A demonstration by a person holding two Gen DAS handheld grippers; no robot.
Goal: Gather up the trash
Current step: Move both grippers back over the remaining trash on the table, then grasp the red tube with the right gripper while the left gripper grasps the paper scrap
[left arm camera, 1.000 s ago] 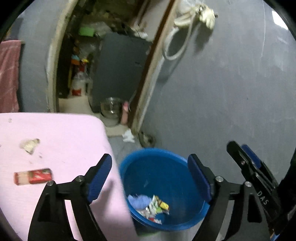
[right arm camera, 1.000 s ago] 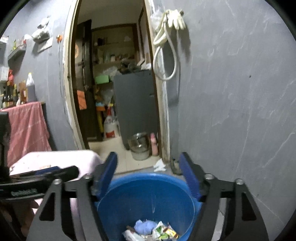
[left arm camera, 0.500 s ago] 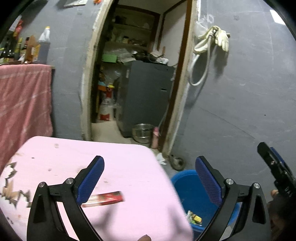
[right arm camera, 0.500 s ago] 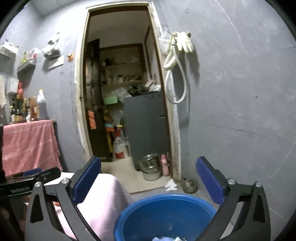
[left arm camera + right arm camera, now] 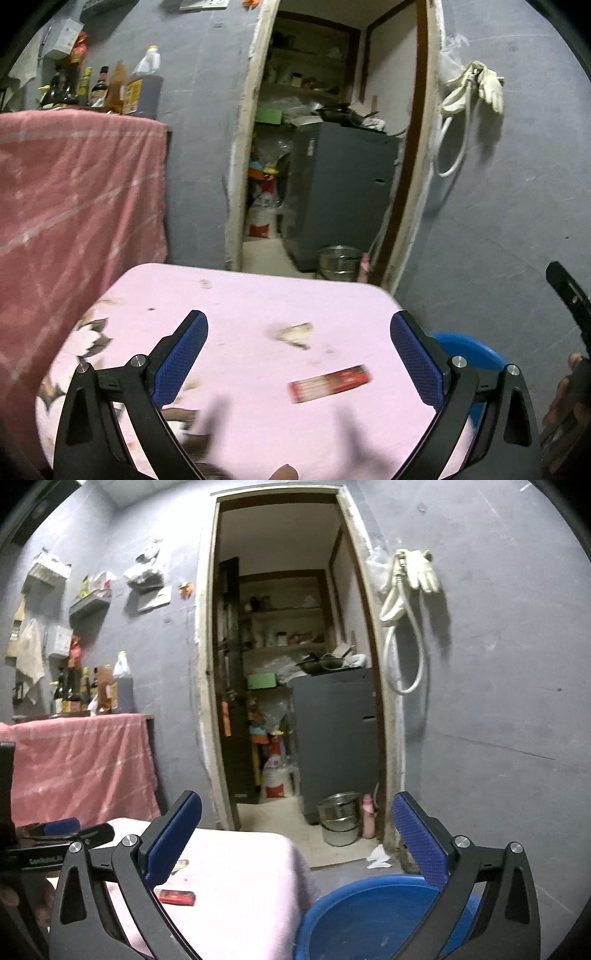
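Note:
A red wrapper (image 5: 330,383) lies flat on the pink-covered table (image 5: 240,302); it also shows in the right wrist view (image 5: 176,897). A crumpled pale scrap (image 5: 293,333) lies just beyond it. My left gripper (image 5: 298,360) is open and empty, held above the table, with the red wrapper between its fingers in view. The blue bin (image 5: 369,919) stands on the floor at the table's right side; its rim shows in the left wrist view (image 5: 467,349). My right gripper (image 5: 295,840) is open and empty above the bin's rim.
A pink cloth (image 5: 74,203) hangs over a stand at the left with bottles (image 5: 96,86) on top. A doorway (image 5: 288,686) opens to a storeroom with a grey cabinet (image 5: 338,734) and a steel pot (image 5: 339,818). A hose and gloves (image 5: 410,590) hang on the grey wall.
Both grippers have lifted and swung left, away from the blue bin. The left gripper now faces the table and the red wrapper instead of the bin. Both stay open.

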